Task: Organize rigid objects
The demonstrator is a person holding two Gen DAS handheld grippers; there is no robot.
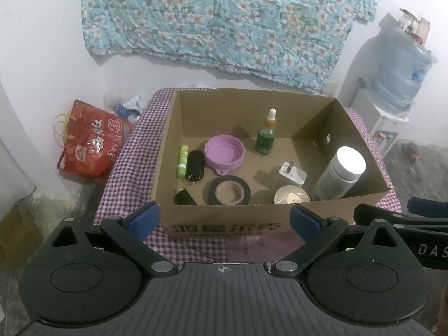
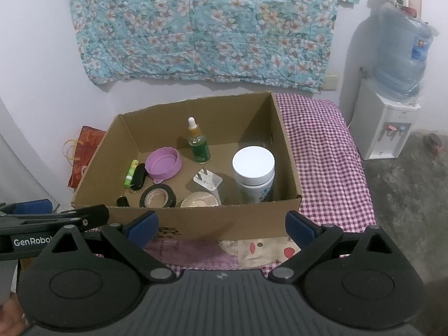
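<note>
An open cardboard box (image 1: 218, 225) (image 2: 196, 224) stands on a purple checked cloth. Inside it are a green dropper bottle (image 1: 264, 137) (image 2: 198, 148), a purple round lid (image 1: 224, 152) (image 2: 165, 163), a green stick (image 1: 182, 161) (image 2: 131, 173), a black fob (image 1: 195, 165) (image 2: 139, 176), a roll of black tape (image 1: 229, 190) (image 2: 157, 196), a white plug (image 1: 289, 176) (image 2: 207, 179), a ribbed disc (image 1: 291, 196) (image 2: 199, 200) and a white-capped jar (image 1: 340, 172) (image 2: 254, 175). My left gripper (image 1: 224, 218) and right gripper (image 2: 221, 224) hang open in front of the box's near wall, holding nothing.
The checked cloth (image 2: 322, 154) covers the low table, with bare cloth right of the box. A red bag (image 1: 89, 142) lies on the floor at the left. A water dispenser (image 2: 389, 117) stands at the right by the wall. A floral sheet (image 1: 224, 19) hangs behind.
</note>
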